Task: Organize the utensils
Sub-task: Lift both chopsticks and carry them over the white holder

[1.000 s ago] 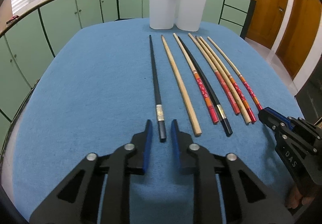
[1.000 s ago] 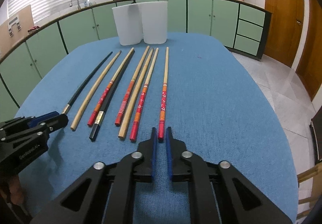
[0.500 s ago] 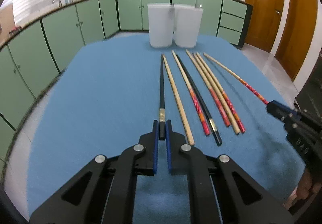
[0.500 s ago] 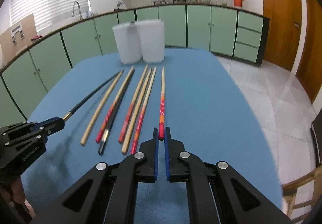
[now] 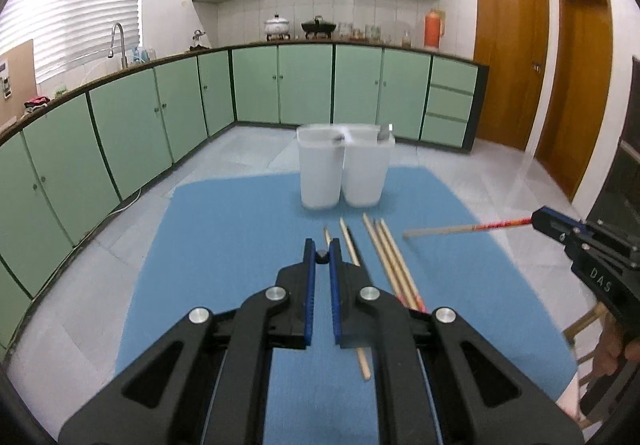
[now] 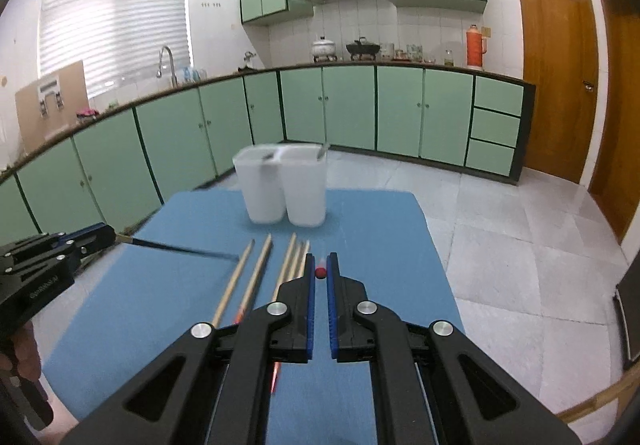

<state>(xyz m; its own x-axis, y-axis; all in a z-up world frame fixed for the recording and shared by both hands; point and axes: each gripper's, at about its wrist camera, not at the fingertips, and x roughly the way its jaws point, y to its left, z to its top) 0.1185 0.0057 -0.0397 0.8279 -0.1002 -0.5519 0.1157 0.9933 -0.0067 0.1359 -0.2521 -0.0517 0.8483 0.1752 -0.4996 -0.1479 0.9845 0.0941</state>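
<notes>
Both grippers are showing the same build. The left gripper (image 5: pixel 321 253) and right gripper (image 6: pixel 321 265) are presenting matte black angular linkage arms with triangular cut-outs. Round silver screws are sitting at the pivots. Ribbed blue pads are lining the inner faces of the fingers (image 5: pixel 308 285). White lettering is showing on each black housing, seen from the opposite camera.
</notes>
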